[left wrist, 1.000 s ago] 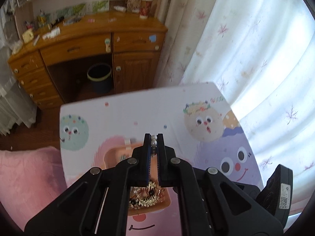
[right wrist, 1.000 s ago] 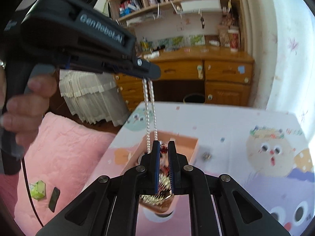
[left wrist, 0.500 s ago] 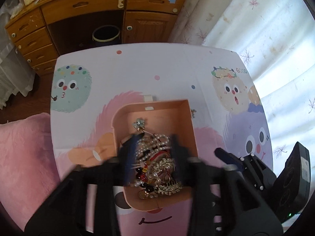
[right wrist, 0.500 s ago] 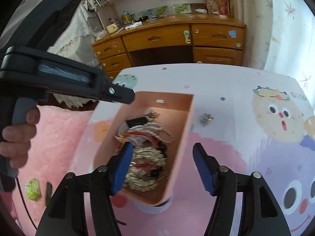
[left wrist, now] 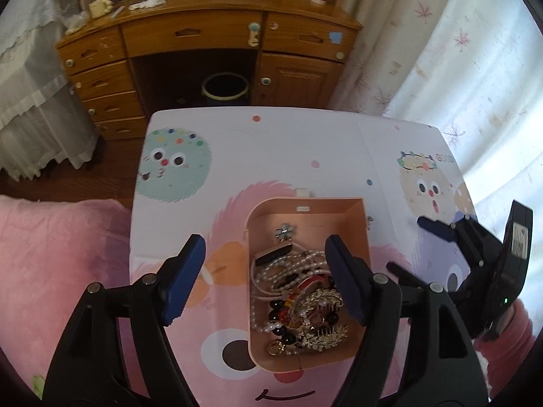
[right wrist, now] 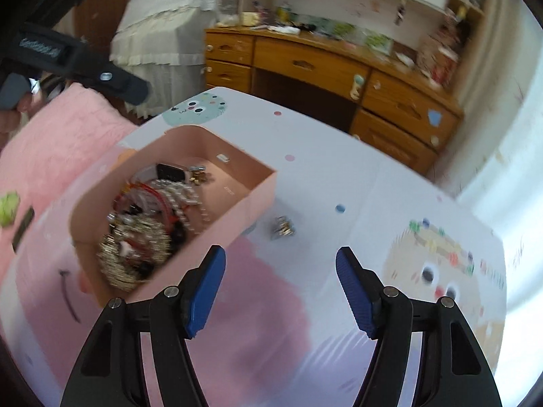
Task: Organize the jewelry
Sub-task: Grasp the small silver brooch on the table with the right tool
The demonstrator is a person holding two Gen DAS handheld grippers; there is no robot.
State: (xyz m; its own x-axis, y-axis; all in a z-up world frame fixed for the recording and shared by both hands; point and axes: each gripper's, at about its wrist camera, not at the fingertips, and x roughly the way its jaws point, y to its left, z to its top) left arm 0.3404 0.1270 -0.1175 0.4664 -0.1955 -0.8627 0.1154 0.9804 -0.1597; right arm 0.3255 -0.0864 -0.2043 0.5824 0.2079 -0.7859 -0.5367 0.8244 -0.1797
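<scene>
A pink open box (left wrist: 334, 208) (right wrist: 244, 200) sits on the cartoon-print table, holding a heap of jewelry (left wrist: 298, 302) (right wrist: 149, 224): pearl strands, gold pieces, dark beads. My left gripper (left wrist: 264, 278) is open and empty, hovering above the box's near left side. My right gripper (right wrist: 280, 288) is open and empty, to the right of the box above the table; it also shows in the left wrist view (left wrist: 475, 247). A small silver jewelry piece (right wrist: 283, 227) lies loose on the table just right of the box.
The table (left wrist: 271, 142) has a pink cushion (left wrist: 61, 257) along its left side. A wooden desk (left wrist: 203, 37) with drawers and a dark bin (left wrist: 224, 88) under it stands behind the table. White curtains (left wrist: 475, 68) hang on the right.
Both grippers were shut on a pearl strand hanging above the box. They opened, the strand dropped into the box, and the right gripper swung right.
</scene>
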